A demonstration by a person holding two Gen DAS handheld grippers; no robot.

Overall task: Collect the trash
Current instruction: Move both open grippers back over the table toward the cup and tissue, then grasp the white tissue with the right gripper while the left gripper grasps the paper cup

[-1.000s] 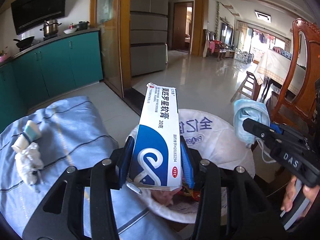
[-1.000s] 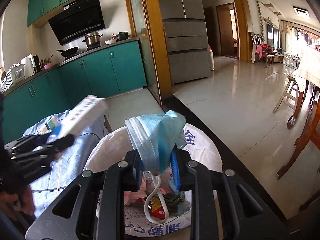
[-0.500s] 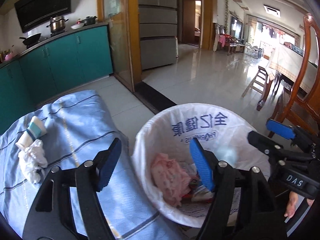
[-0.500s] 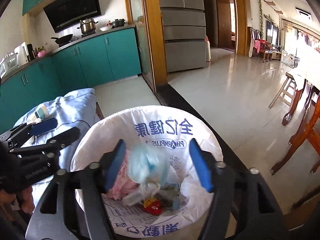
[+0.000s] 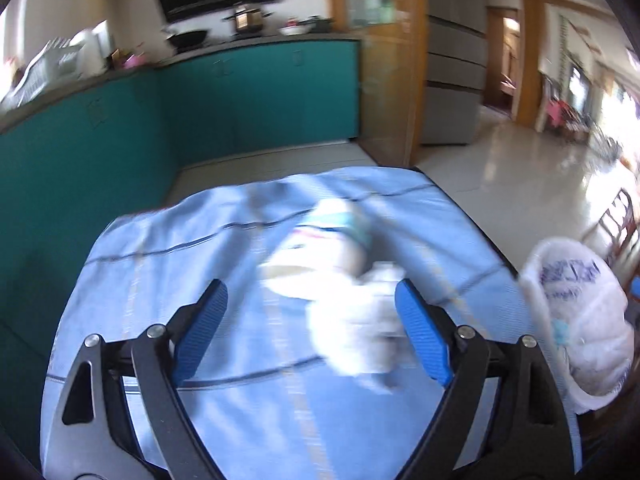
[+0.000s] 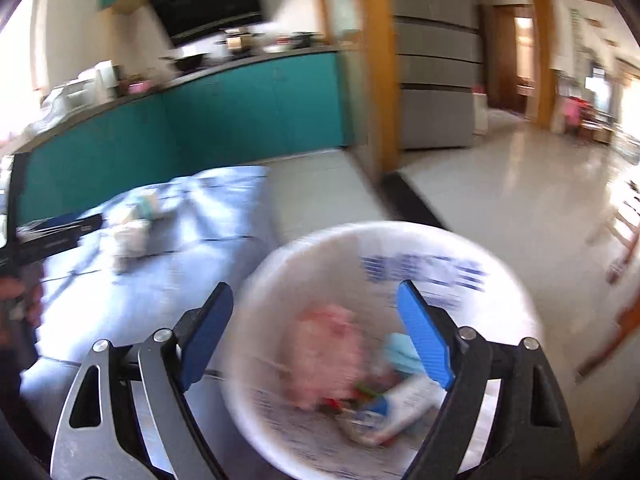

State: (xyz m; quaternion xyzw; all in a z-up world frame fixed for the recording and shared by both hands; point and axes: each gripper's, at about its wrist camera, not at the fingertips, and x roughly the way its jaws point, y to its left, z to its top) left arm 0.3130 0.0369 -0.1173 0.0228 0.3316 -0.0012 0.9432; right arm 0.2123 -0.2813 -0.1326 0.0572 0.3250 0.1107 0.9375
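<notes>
Two trash pieces (image 5: 340,280) lie on blue cloth (image 5: 160,280), bin (image 6: 384,320) beside.

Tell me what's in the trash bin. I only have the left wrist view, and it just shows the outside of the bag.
Observer: The right wrist view looks into the bin. A pink wad, a blue mask and a white carton lie at the bottom.
Operator: Is the right gripper holding anything?
Observer: No, the right gripper is open and empty, above the bin's near rim.
Operator: Any room left inside?
Observer: Yes, the liner's walls are bare above that trash.
</notes>
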